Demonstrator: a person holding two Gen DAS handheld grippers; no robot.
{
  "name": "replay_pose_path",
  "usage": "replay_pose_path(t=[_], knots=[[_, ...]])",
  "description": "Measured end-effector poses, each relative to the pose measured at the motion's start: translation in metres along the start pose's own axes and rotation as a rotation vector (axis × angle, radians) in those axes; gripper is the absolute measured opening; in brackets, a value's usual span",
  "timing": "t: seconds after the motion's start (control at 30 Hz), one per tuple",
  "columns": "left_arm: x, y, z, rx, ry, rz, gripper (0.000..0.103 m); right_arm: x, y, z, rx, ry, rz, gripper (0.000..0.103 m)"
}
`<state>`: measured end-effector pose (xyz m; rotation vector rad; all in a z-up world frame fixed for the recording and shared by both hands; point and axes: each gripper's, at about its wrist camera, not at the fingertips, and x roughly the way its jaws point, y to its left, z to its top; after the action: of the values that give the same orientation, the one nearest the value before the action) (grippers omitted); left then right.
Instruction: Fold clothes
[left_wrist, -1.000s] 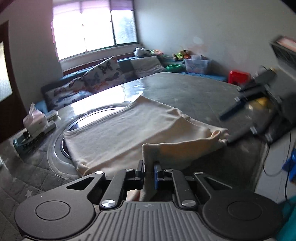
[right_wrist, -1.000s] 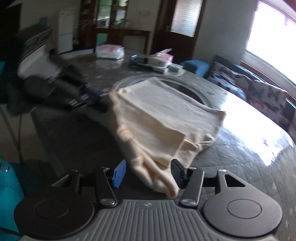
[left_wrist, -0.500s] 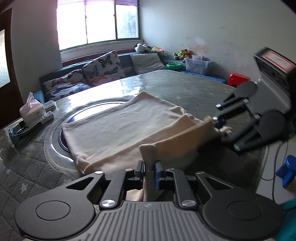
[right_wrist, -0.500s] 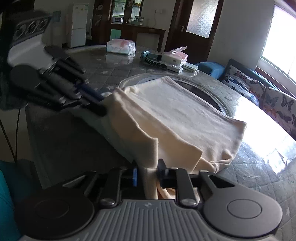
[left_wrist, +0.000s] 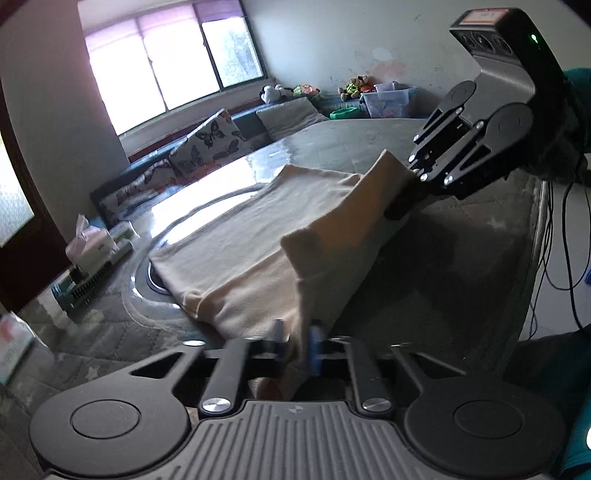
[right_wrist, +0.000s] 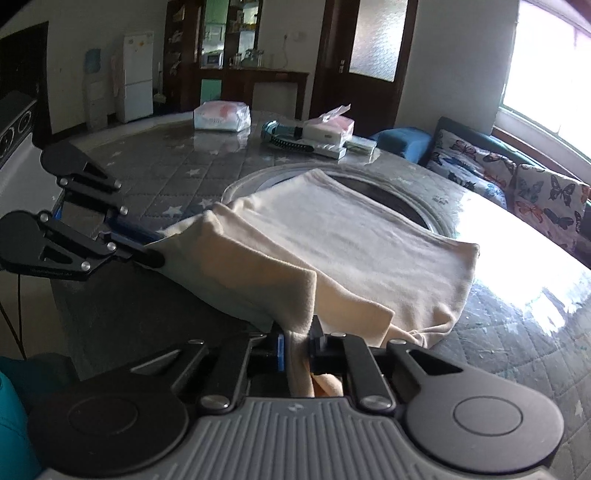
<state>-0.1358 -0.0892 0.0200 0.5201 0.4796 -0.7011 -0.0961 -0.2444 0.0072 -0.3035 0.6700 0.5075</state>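
A cream garment (left_wrist: 266, 229) lies partly folded on the round grey table (left_wrist: 480, 236), over its inset glass ring. My left gripper (left_wrist: 297, 343) is shut on the garment's near edge. My right gripper (right_wrist: 297, 343) is shut on the other end of that same edge. The edge is lifted and stretched between them above the table; the rest of the garment (right_wrist: 351, 236) lies flat. In the left wrist view the right gripper (left_wrist: 402, 199) shows at the upper right, and in the right wrist view the left gripper (right_wrist: 155, 254) shows at the left.
A tissue box (right_wrist: 328, 127), a brush (right_wrist: 288, 138) and a pink-white pack (right_wrist: 221, 116) lie on the table's far side. A bench with butterfly cushions (right_wrist: 517, 177) stands under the window. Cables (left_wrist: 569, 229) hang past the table's right edge.
My right gripper closed on the garment's edge. Both grippers have lifted that edge off the table and pulled it taut between them.
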Motion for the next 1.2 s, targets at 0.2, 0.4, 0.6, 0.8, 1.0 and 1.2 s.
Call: replay_pose_path(t=[0.2,0.4,0.6,0.8,1.0,1.2], knots=[[-0.017,0.001,0.004,-0.048,-0.023,0.012,0.005,-0.025,0.015,-0.002,-0.022,-0.031,0.015,0.009],[-0.052,-0.005,0.002,-0.072,-0.046,0.002,0.005,-0.052,0.031,-0.004,-0.049,-0.060,0.038,0.009],[-0.094,-0.017,-0.005,-0.083,-0.058,-0.013,0.005,-0.080,0.052,-0.008,-0.081,-0.083,0.057,0.009],[-0.107,-0.025,-0.004,-0.077,-0.066,-0.005,0.005,-0.096,0.068,-0.010,-0.092,-0.090,0.058,0.009],[-0.097,-0.010,0.011,-0.115,-0.093,0.011,0.005,-0.092,0.055,0.002,-0.077,-0.090,0.037,0.009],[-0.069,0.019,0.034,-0.157,-0.099,0.018,0.005,-0.071,0.027,0.027,-0.057,-0.070,0.038,0.009]])
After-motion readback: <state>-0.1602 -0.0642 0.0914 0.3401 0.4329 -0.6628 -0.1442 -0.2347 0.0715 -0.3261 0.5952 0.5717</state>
